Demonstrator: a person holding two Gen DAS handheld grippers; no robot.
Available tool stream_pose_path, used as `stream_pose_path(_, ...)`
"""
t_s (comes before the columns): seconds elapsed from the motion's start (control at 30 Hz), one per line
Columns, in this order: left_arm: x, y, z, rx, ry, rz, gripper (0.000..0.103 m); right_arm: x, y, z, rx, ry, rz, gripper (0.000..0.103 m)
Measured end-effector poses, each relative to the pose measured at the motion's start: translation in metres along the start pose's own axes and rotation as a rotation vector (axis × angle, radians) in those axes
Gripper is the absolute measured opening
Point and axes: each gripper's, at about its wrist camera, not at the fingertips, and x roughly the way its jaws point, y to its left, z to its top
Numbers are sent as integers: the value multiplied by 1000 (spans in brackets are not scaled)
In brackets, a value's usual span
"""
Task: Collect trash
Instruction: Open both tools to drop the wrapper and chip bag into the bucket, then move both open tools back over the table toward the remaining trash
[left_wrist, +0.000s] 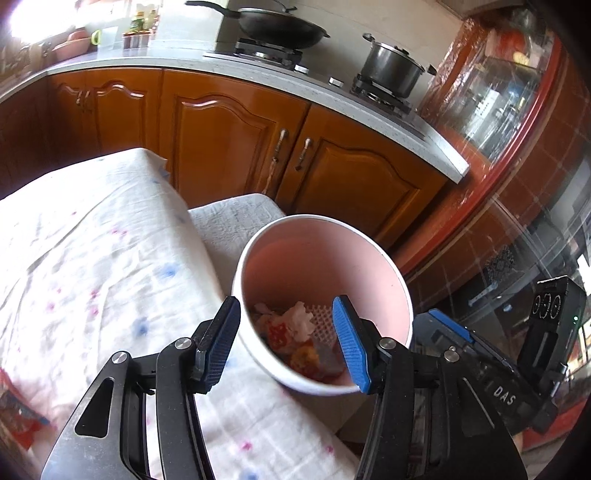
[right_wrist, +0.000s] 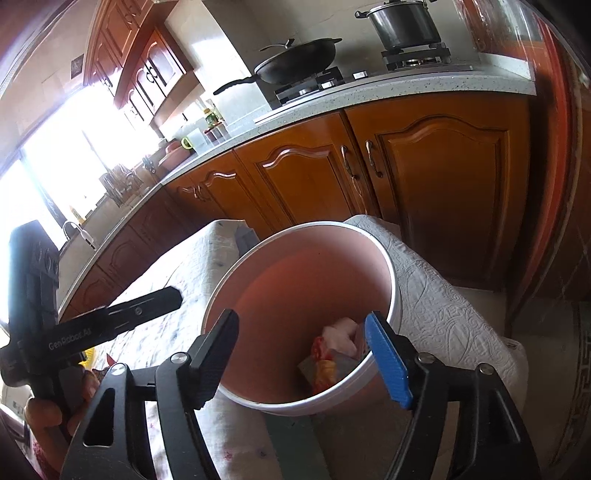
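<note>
Your left gripper (left_wrist: 288, 343) and right gripper (right_wrist: 301, 354) both hovered over the pink bin (left_wrist: 369, 258), fingers apart and empty; the crumpled trash (left_wrist: 295, 325) lay inside it.

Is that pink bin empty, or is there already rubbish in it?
Not empty. The pink bin holds crumpled white paper and red-and-yellow wrappers at the bottom; most of it is unfilled.

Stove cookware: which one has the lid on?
The steel pot, on the right burner in the left wrist view. A knobbed lid covers it; the black wok beside it is uncovered.
</note>
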Motion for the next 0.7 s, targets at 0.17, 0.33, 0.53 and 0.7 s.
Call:
stream_pose_path(0.17,-21,12,-11,-31,-32,15,52,-6,8,-5,1,-3,16,73)
stream_pose_path(0.33,-40,24,-25,-56,-49,27,54,-14,18,-15,-2,-5,37,73)
stream_pose_path(0.53,-61,37,-44,-73,-60,40,54,-25,33,-27,-9,-16,60,75)
stream_pose_path(0.7,-79,47,-56,-94,-78,52,54,-31,44,-37,-14,-18,83,75)
